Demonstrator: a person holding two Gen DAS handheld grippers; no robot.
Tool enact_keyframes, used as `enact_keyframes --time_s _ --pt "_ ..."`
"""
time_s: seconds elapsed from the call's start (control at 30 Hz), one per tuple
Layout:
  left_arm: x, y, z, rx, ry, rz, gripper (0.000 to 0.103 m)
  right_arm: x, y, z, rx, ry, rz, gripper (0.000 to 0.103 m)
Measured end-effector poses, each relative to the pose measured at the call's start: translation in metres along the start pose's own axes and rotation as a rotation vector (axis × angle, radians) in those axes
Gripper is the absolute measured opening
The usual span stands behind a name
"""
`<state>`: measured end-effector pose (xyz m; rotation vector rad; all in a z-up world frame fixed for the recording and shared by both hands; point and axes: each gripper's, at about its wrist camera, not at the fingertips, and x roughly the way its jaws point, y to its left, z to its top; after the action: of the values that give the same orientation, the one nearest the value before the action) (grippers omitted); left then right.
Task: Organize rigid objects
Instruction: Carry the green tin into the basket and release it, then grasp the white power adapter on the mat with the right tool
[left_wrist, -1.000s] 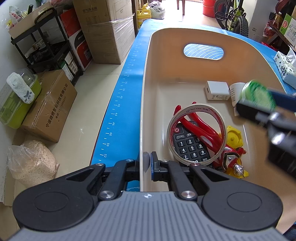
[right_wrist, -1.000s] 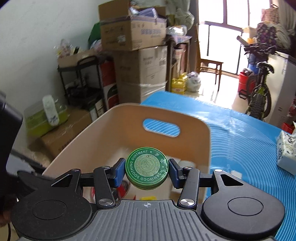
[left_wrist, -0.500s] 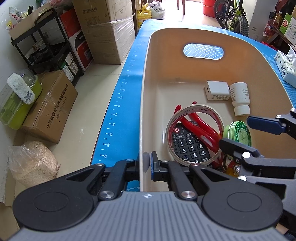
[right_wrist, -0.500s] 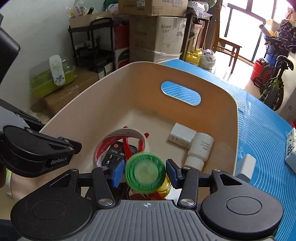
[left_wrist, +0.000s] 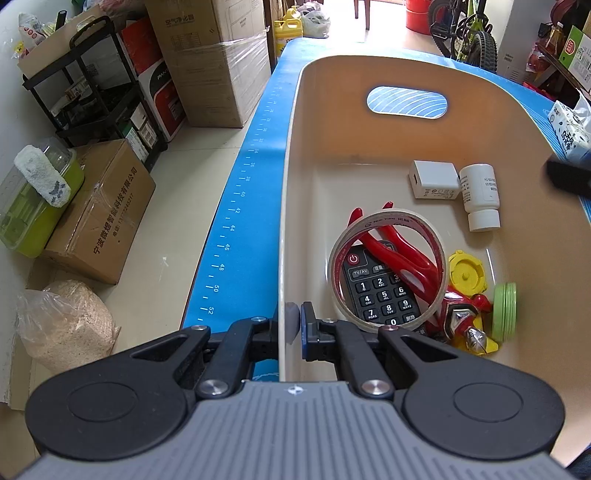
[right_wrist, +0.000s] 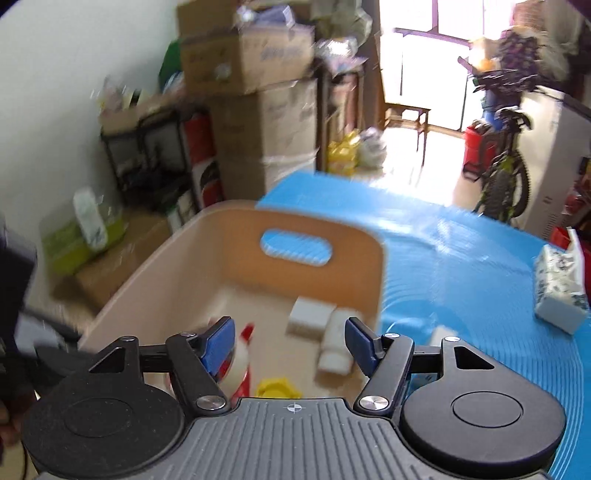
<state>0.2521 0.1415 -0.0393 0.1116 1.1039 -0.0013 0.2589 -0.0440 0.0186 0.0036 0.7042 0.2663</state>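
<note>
The green tin (left_wrist: 505, 312) has dropped from the right claw (right_wrist: 290, 345), now empty and opening, into the bin (left_wrist: 291, 192) at 4 o'clock, while the left claw (left_wrist: 294, 325) stays clamped on its rim, so another item is stowed.

left tongs (left_wrist: 293, 325) clamped, right tongs (right_wrist: 290, 345) opening, empty

Bright daylight glares from the far window (right_wrist: 424, 74); right view motion-blurred, left sharp; fisheye-bent edges.
</note>
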Motion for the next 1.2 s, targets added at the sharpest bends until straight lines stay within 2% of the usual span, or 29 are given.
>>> enact_keyframes --time_s 0.13,0.57,0.77,1.2 --pt "0.000 0.000 0.000 0.000 0.000 0.000 0.008 -0.010 -0.026 0.007 0.056 -0.052 -0.046 0.077" --pt "0.001 0.001 -0.001 0.001 0.001 0.005 0.008 0.023 -0.115 -0.013 0.219 -0.033 -0.241 0.077" --pt "0.002 0.000 -0.001 0.001 0.001 0.005 0.008 0.051 -0.127 -0.030 0.229 0.011 -0.257 0.077" --pt "0.002 -0.001 -0.001 0.003 0.000 0.004 0.008 0.097 -0.124 -0.048 0.235 0.078 -0.252 0.076"
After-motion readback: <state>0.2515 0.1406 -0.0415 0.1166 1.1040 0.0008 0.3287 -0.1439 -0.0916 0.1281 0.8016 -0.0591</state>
